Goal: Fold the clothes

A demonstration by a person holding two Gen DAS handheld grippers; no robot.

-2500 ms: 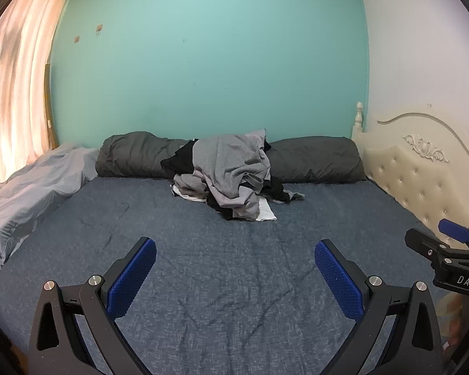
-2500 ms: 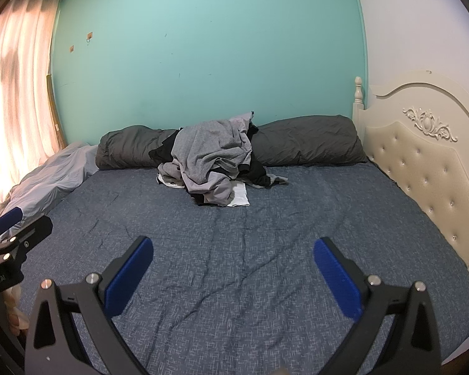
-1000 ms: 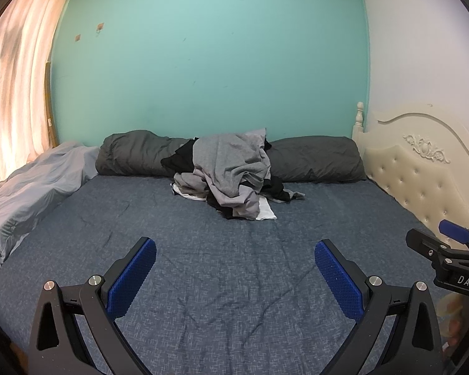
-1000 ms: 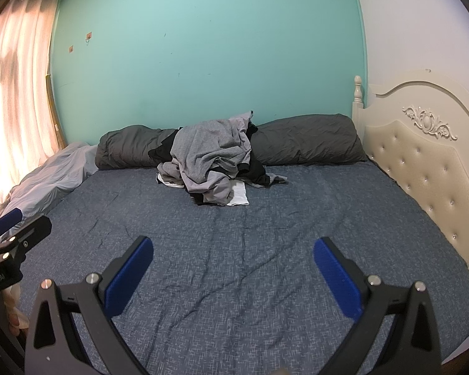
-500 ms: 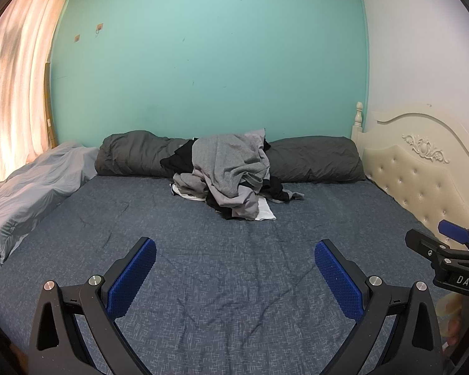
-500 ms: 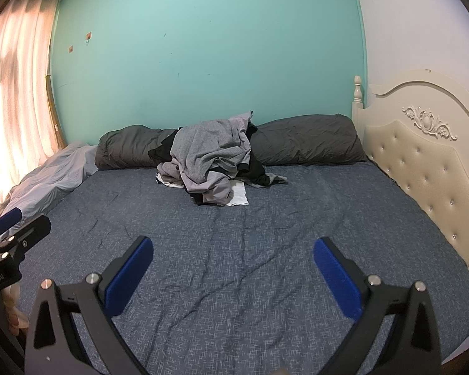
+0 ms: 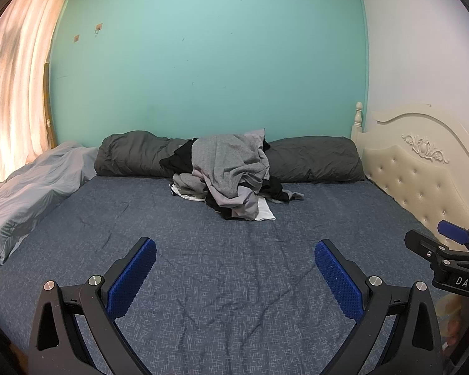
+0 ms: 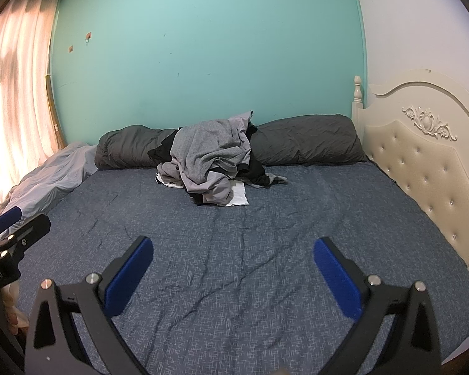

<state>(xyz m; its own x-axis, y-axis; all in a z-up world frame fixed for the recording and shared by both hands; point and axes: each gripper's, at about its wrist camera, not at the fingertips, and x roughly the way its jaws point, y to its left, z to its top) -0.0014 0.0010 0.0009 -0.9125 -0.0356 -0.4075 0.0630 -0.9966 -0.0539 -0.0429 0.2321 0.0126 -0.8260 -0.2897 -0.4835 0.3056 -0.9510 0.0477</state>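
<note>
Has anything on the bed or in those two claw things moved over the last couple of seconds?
Nothing visibly changed. The left gripper and right gripper hang open over the blue sheet, holding nothing, as before. The clothes pile lies untouched against the dark pillows.

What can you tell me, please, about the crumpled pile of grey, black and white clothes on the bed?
The crumpled pile of grey, black and white clothes lies unfolded at the far side of the dark blue bed sheet, leaning against the long dark grey pillow by the turquoise wall. A soft heathered grey garment drapes over the top, black pieces show beneath and beside it, and a flat white piece pokes out at the front. Neither gripper touches it.
</note>
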